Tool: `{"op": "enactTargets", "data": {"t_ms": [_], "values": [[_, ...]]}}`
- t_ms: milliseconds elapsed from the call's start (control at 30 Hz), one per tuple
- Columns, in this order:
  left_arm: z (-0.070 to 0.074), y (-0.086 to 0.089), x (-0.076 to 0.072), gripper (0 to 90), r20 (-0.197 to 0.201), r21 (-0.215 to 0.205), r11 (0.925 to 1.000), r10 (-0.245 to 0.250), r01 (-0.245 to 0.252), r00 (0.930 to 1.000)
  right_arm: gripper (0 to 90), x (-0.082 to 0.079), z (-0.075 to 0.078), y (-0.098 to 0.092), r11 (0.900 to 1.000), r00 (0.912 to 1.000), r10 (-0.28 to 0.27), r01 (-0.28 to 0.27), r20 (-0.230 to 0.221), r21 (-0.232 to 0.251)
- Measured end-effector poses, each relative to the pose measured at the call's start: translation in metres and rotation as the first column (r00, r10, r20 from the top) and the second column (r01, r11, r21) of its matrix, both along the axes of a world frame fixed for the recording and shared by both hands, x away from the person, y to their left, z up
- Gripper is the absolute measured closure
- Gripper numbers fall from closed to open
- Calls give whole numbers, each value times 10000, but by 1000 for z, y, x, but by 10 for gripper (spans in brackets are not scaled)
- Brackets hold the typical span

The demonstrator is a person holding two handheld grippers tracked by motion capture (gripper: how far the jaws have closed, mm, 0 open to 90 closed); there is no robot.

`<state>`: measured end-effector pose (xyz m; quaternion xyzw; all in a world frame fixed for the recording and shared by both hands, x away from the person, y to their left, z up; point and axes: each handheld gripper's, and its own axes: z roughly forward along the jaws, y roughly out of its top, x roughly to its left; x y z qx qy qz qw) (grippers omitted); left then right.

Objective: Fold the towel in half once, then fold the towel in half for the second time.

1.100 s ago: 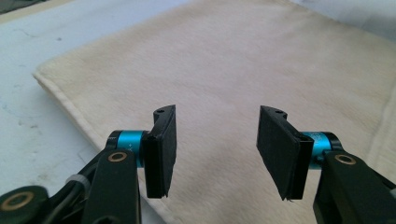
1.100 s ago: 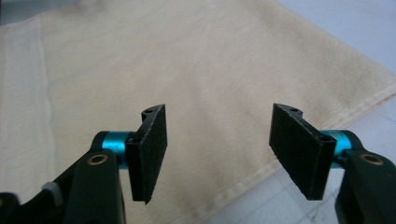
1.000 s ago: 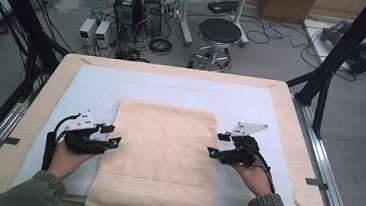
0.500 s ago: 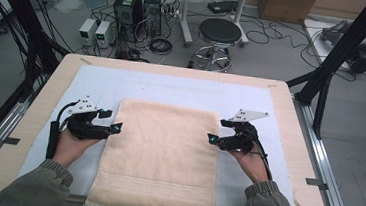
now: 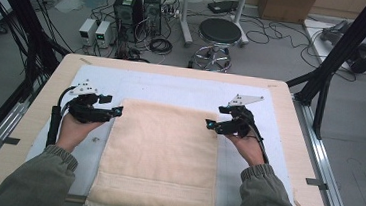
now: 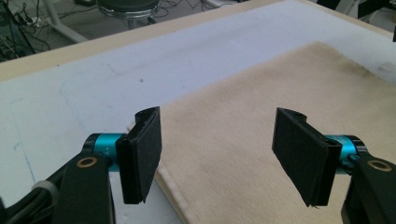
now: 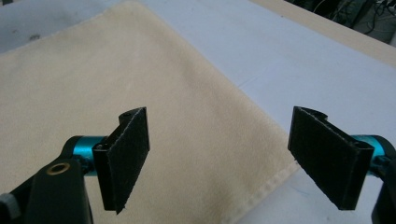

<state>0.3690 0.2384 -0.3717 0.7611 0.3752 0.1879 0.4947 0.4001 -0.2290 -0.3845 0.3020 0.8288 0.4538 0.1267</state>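
A cream towel [image 5: 159,156] is spread flat on the white mat [image 5: 182,90] in the middle of the table [image 5: 286,157], its near edge hanging just over the table's front. It is judged soft, light and limp, so it will likely sag and fold when lifted; the hemmed side edges near the far corners look like the best places to be pinched. The left gripper [image 5: 115,111] is held at the towel's left edge and the right gripper [image 5: 211,124] at its right edge. Both sets of jaws have just been opening, and nothing is pressed between them.
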Motion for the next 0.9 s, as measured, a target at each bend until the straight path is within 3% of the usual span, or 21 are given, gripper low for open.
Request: {"op": "enactTargets", "data": {"t_ms": [300, 433, 633, 767, 900], "values": [[4, 2, 15, 339, -6, 103, 9996, 249, -248, 9997, 202, 8, -4, -2, 9998, 9997, -193, 192, -141, -49], [4, 4, 26, 345, -121, 277, 9989, 392, -388, 9992, 202, 15, -1, -2, 9995, 9996, -256, 254, -145, -166], [16, 5, 47, 362, -6, 348, 9980, 520, -520, 9986, 203, 31, 3, -2, 9985, 9986, -499, 494, -190, -246], [6, 5, 61, 389, -307, 261, 9983, 524, -516, 9982, 212, 39, -2, 1, 9973, 9974, -631, 617, -335, -394], [-8, 4, 71, 412, -773, 531, 9976, 493, -453, 9958, 227, 44, -10, 2, 9963, 9962, -688, 659, -529, -550]]}}
